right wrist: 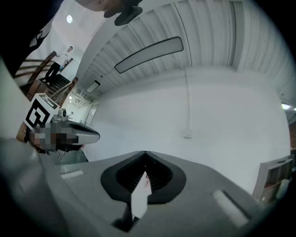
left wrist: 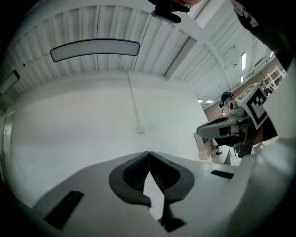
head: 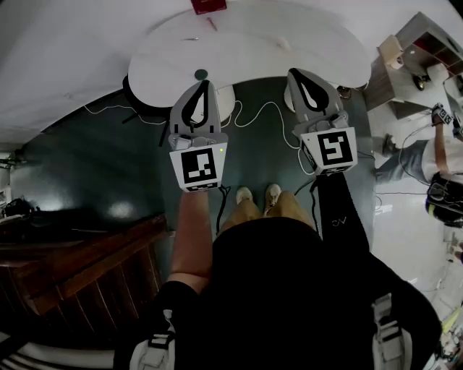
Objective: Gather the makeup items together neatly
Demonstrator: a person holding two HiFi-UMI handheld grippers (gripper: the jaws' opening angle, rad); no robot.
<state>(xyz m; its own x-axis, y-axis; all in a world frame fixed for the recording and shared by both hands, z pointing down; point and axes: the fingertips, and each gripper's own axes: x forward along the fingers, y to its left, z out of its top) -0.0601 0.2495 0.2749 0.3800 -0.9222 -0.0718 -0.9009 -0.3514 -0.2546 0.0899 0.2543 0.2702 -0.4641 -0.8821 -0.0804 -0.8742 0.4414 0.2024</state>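
Observation:
In the head view a white rounded table [head: 318, 43] stands ahead of me. On it lie a small dark green round item [head: 201, 74], a thin red stick [head: 212, 24] and a red box [head: 208, 6] at the far edge. My left gripper [head: 205, 84] is held level at the table's near edge, just short of the green item, its jaws shut and empty [left wrist: 149, 152]. My right gripper [head: 295, 73] hovers level at the same edge further right, also shut with nothing in it [right wrist: 145, 152]. Both gripper views face a plain white wall, and no makeup item shows in either.
White cables [head: 260, 115] trail over the dark floor under the table. A wooden stair rail [head: 87, 260] runs at lower left. A shelf unit [head: 419, 43] and another person [head: 434, 152] are at the right. My own feet [head: 257, 195] stand between the grippers.

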